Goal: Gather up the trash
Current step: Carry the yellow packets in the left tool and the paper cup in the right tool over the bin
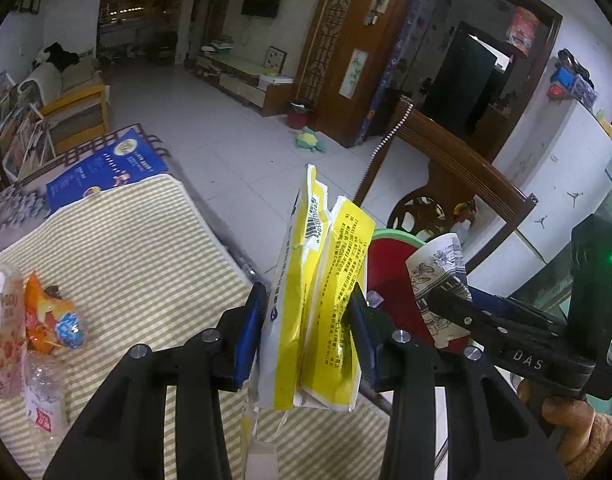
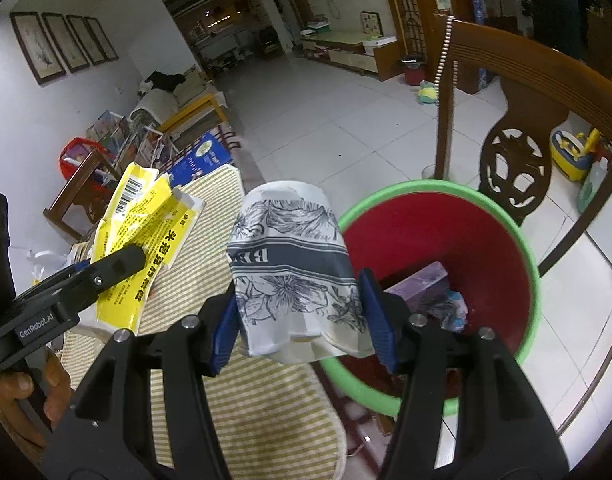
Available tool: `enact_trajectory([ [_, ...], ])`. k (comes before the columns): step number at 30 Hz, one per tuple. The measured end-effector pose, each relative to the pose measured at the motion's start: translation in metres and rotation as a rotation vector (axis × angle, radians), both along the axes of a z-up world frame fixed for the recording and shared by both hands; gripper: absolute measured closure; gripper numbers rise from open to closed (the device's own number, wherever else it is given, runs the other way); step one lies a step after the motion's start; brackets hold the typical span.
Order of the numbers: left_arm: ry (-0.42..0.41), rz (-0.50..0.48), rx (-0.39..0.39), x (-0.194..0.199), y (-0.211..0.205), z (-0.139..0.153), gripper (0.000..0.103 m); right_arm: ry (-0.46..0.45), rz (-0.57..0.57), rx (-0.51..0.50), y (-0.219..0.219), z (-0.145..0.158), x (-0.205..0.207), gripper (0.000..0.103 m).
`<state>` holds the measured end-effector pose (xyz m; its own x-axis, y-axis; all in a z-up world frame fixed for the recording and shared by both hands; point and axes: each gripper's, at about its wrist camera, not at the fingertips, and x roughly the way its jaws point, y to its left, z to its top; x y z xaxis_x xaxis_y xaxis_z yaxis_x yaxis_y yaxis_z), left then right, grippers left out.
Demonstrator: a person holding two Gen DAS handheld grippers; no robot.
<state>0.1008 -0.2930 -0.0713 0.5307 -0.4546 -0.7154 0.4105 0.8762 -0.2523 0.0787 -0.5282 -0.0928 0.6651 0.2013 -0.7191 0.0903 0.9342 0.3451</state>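
Note:
My left gripper is shut on a torn yellow and white packet, held upright above the edge of the striped cloth. The same packet shows at the left of the right wrist view, with the left gripper on it. My right gripper is shut on a crumpled paper cup printed with grey flowers, at the rim of a red bin with a green rim. The cup and right gripper appear right of the packet. Purple and blue scraps lie inside the bin.
Several snack wrappers and a plastic bottle lie on the striped cloth at the left. A blue box sits behind the cloth. A wooden chair stands behind the bin, on a tiled floor. A hand holds the left gripper.

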Motion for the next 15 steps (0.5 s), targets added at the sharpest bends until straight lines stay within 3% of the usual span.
enact_trajectory([
  [15, 0.048, -0.134, 0.023, 0.011, -0.075, -0.014, 0.064, 0.025, -0.132, 0.012, -0.073, -0.014, -0.008, 0.049],
])
